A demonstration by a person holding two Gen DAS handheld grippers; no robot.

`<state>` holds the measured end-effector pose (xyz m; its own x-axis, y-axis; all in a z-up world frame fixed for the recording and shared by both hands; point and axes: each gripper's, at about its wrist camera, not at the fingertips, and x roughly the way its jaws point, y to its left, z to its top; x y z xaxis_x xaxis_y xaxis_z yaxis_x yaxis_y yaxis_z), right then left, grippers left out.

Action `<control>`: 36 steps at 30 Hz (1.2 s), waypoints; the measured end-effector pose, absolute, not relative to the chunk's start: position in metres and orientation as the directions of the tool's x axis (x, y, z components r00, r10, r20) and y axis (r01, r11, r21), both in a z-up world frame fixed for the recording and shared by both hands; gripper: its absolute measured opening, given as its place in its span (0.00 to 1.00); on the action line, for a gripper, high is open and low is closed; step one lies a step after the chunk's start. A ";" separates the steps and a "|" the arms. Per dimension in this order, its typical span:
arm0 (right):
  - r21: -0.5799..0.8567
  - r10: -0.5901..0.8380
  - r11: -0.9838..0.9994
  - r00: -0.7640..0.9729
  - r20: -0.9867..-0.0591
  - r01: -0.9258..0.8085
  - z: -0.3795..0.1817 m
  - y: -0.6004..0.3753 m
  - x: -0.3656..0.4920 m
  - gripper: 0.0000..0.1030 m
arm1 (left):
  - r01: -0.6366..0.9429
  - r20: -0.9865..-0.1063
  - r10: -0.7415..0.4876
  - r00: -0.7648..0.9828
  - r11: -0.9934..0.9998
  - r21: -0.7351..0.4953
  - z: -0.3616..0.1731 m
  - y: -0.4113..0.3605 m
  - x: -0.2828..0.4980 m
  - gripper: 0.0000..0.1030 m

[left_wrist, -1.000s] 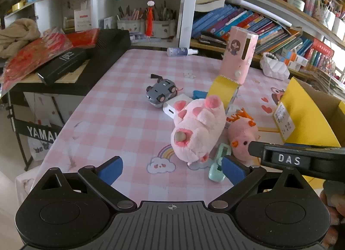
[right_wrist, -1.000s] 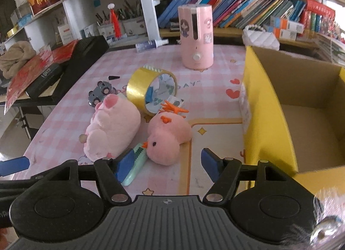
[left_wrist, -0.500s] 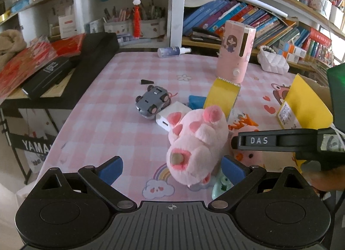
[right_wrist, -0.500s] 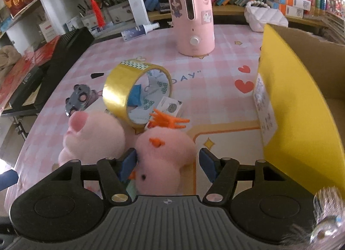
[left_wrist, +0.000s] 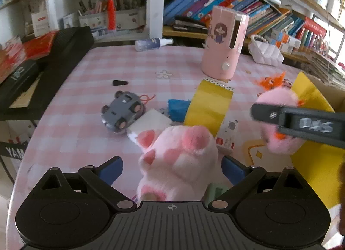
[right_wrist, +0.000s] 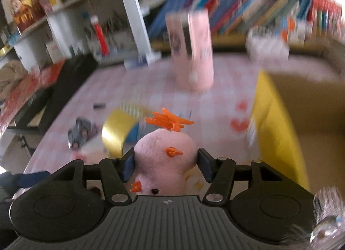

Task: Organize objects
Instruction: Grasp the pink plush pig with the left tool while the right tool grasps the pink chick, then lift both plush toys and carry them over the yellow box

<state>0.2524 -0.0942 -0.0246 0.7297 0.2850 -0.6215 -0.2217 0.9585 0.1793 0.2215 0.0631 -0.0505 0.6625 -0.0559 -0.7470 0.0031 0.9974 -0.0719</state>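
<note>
Left wrist view: the left claw gapes wide around the fluffy pink pig plush lying on the pink checked table, without touching it.

Right wrist view: the right claw clamps the pink chick plush with an orange crest, beside the yellow cardboard box.

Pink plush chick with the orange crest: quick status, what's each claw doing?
Right claw shut on pink plush chick, lifted. Left claw open around pink plush pig. Yellow cardboard box rightward, path clear.
</note>
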 end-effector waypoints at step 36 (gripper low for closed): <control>0.113 0.285 0.955 0.744 -0.604 -0.274 -0.009 -0.091 0.146 0.55 | -0.042 -0.652 -0.094 0.752 0.981 -0.189 -0.012 0.092 0.100 0.66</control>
